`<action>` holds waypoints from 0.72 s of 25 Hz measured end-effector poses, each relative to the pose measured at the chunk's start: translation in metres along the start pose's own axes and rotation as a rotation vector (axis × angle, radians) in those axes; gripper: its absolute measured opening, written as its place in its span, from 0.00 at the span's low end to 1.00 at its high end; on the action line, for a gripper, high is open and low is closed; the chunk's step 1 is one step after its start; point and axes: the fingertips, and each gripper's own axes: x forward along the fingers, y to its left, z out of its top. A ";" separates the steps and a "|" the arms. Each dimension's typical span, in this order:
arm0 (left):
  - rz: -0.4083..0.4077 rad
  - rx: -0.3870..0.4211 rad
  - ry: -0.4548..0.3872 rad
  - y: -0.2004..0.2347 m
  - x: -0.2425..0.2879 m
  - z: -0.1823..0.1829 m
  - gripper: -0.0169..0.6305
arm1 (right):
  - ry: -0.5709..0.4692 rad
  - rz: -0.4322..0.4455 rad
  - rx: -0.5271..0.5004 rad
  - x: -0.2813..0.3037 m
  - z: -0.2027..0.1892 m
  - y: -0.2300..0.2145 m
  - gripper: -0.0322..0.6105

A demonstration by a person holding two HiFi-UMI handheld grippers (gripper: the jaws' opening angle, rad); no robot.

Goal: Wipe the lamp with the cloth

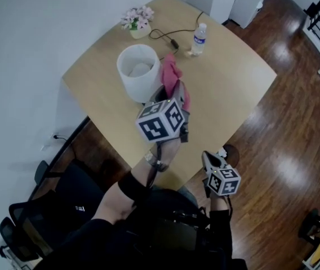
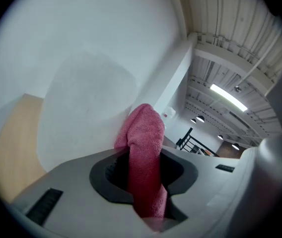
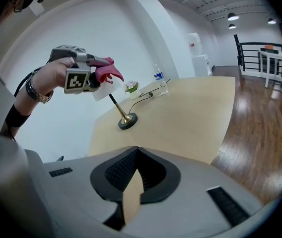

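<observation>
Our left gripper has its jaws partway closed on the pink cloth, which is pinched between the pads and stands up out of them in a folded ridge. In the head view the cloth sticks out at 12 o'clock from the gripper's marker cube, and the person's hand grips the handle at 6 o'clock of the cube. The cloth is raised just beside the white shade of the lamp, which lies at 10 o'clock from the gripper; we cannot tell whether cloth and shade touch. In the right gripper view the lamp's thin stem runs down to a round dark base on the pale wooden table. Our right gripper hangs at 4 o'clock of the left one, near the table's front edge, well apart from the lamp, its jaws drawn together. Further out on the table, a water bottle stands at 2 o'clock of the shade, a small pot of pink flowers at 12 o'clock, and a black cable loops between the two.
</observation>
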 end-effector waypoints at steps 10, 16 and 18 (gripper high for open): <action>0.121 -0.117 0.026 0.030 0.021 -0.035 0.21 | 0.031 0.034 -0.019 0.003 -0.011 -0.003 0.06; 0.143 -0.086 0.121 0.056 0.038 -0.083 0.21 | 0.040 0.018 -0.006 0.000 -0.021 -0.009 0.06; 0.160 -0.086 0.150 0.067 0.042 -0.095 0.21 | 0.038 0.013 0.000 0.000 -0.021 -0.011 0.06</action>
